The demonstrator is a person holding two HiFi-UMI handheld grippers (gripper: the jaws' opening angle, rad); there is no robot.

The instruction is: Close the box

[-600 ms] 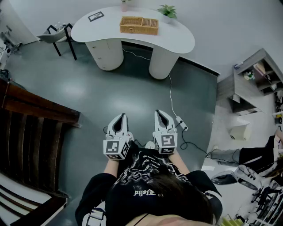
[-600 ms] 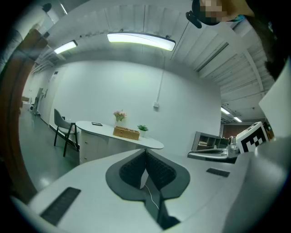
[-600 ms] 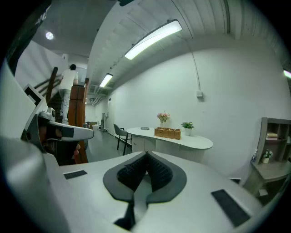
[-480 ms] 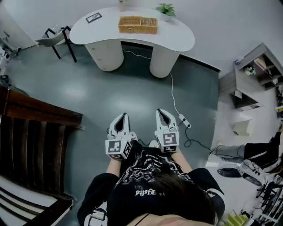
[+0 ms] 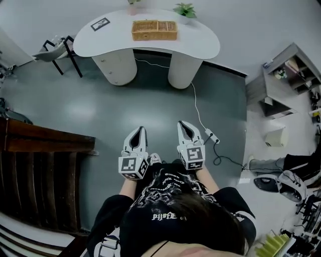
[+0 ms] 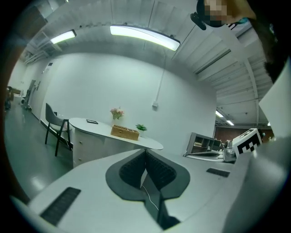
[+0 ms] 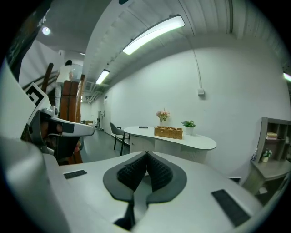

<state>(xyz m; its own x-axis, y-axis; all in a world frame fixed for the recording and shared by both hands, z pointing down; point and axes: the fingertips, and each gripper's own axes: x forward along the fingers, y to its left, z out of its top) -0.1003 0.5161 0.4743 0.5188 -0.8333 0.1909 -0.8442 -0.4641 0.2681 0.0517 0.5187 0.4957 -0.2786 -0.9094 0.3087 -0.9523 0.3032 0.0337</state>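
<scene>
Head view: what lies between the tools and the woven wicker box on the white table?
Grey floor, bare but for a thin white cable at the right; head view shows it.

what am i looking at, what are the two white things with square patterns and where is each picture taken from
No robot: a person holds a hand-held gripper in each hand, the left hand-held gripper and the right hand-held gripper. The patterned cubes are part of them. One picture looks down from the person's head; the other two look along each gripper's jaws. Both pairs of jaws are shut on nothing. Across the floor stands a white table with a wicker box and a small plant on it, well away from the grippers.
</scene>
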